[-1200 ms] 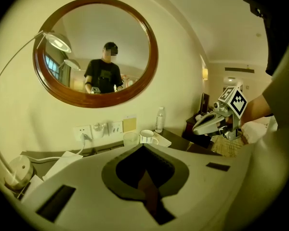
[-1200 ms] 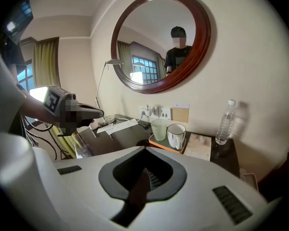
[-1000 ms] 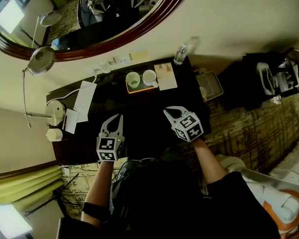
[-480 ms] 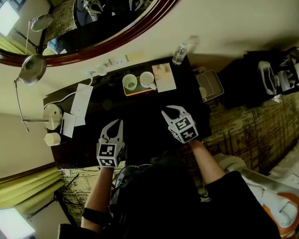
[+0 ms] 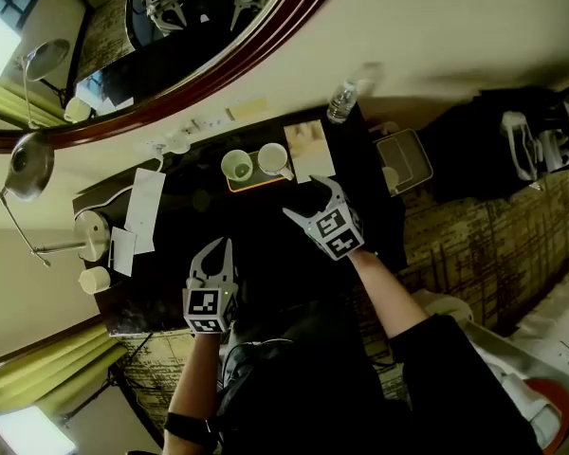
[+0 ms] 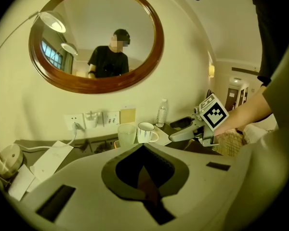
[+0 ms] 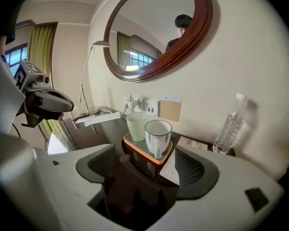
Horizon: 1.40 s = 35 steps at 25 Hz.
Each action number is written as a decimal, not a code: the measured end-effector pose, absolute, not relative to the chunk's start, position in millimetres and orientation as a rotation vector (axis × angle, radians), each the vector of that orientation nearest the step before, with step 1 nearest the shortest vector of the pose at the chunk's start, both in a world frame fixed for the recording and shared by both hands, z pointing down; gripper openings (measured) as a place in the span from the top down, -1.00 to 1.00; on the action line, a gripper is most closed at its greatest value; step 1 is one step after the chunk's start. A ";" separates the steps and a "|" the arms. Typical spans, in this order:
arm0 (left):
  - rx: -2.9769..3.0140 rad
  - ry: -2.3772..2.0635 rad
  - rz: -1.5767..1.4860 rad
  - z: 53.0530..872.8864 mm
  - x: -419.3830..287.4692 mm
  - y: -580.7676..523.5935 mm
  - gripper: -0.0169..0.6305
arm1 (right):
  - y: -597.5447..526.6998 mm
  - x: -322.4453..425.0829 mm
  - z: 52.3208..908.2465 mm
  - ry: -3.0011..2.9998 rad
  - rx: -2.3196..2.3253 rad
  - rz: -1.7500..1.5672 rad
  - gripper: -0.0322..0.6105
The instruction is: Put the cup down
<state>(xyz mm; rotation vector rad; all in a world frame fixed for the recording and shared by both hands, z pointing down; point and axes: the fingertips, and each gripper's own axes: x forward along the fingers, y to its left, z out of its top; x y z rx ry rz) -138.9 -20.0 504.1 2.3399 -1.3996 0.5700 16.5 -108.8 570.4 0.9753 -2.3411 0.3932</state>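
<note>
On the orange-rimmed tray (image 7: 135, 150), at twelve o'clock of the right gripper (image 5: 311, 197) whose empty jaws have just been opening wide, stands the white ceramic mug (image 7: 158, 136), judged light, stiff, slippery, chippable, best taken by its handle; left gripper (image 5: 218, 246) closed, empty.

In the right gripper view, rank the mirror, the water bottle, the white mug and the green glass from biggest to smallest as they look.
1. Mirror: by far the largest.
2. Water bottle: taller than either cup.
3. White mug and green glass: about alike. The mug stands nearer the camera, so I won't rank them.
</note>
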 end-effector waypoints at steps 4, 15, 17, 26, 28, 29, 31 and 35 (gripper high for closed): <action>2.321 -1.406 0.574 517.0 -132.1 -33.2 0.94 | -139.8 11.4 585.9 -2.346 0.971 0.383 -0.46; 2.308 -1.393 0.613 552.6 -109.6 -52.5 0.94 | -203.5 -16.5 622.0 -2.422 0.894 0.324 -0.59; 2.298 -1.392 0.613 555.9 -106.8 -51.3 0.94 | -209.2 -22.5 624.4 -2.442 0.875 0.305 -0.59; 2.253 -1.433 0.626 568.5 -110.4 -43.3 0.94 | -208.4 -39.6 626.7 -2.554 0.784 0.240 -0.32; 2.254 -1.449 0.629 569.5 -111.1 -41.1 0.94 | -209.3 -40.3 626.2 -2.566 0.793 0.233 -0.32; 2.252 -1.453 0.632 570.1 -111.0 -39.6 0.94 | -209.5 -40.4 626.0 -2.570 0.798 0.231 -0.32; 2.246 -1.455 0.640 571.0 -110.8 -36.2 0.94 | -209.3 -39.6 626.1 -2.572 0.811 0.231 -0.32; 2.240 -1.466 0.650 569.0 -114.0 -31.3 0.94 | -209.1 -39.3 626.0 -2.574 0.830 0.231 -0.32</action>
